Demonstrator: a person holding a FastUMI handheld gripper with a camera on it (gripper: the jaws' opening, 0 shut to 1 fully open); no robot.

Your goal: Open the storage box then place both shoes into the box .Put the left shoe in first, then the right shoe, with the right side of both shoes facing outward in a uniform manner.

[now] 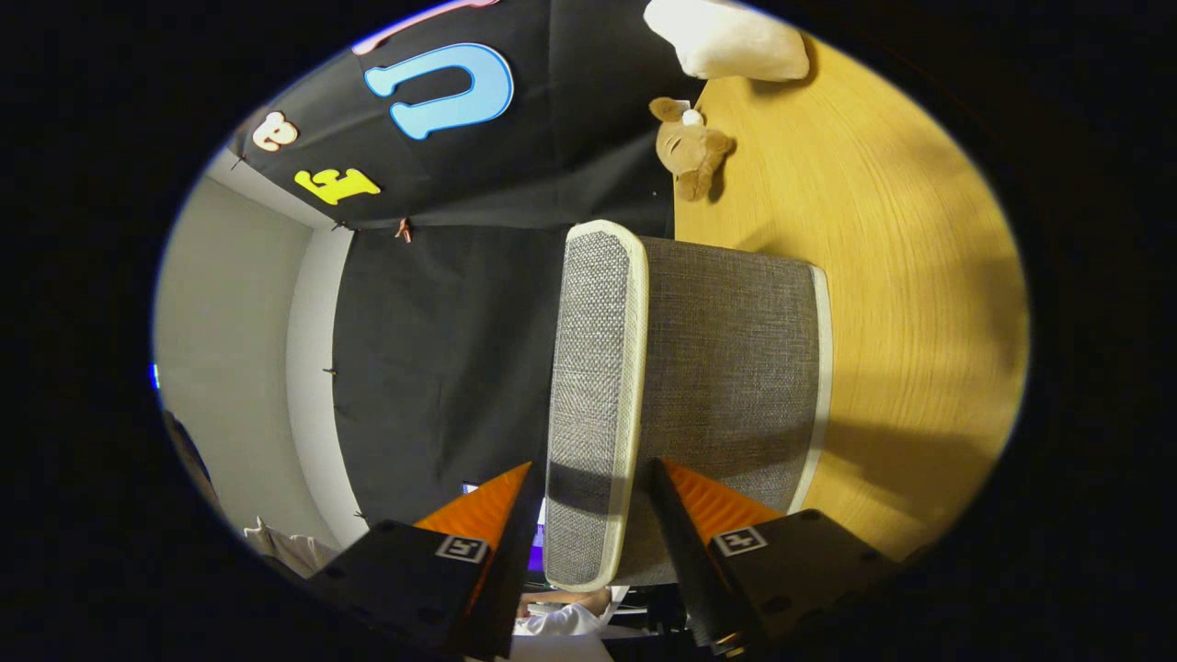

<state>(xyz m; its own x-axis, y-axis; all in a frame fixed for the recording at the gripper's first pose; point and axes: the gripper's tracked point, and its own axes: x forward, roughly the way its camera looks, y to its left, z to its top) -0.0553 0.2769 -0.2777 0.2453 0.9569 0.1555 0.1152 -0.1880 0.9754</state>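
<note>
Blocking: storage box lid (593,405) standing between gripper (588,492) fingers | Crowding far edge: plush toy (690,145), white shoe (726,37) | Staying open: wooden table (919,303) beside storage box (736,368)

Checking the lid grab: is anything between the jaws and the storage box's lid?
Nothing visible does. The gripper straddles the lid of the storage box, jaws close on either side; the plush toy lies well beyond, on the table.

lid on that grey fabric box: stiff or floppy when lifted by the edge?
Probably fairly stiff: the lid shows as a flat slab with straight white piping between the hand-held gripper fingers. Likely light, as woven fabric over thin board. The textured weave should resist slipping. Whether both fingers press on it is unclear.
</note>
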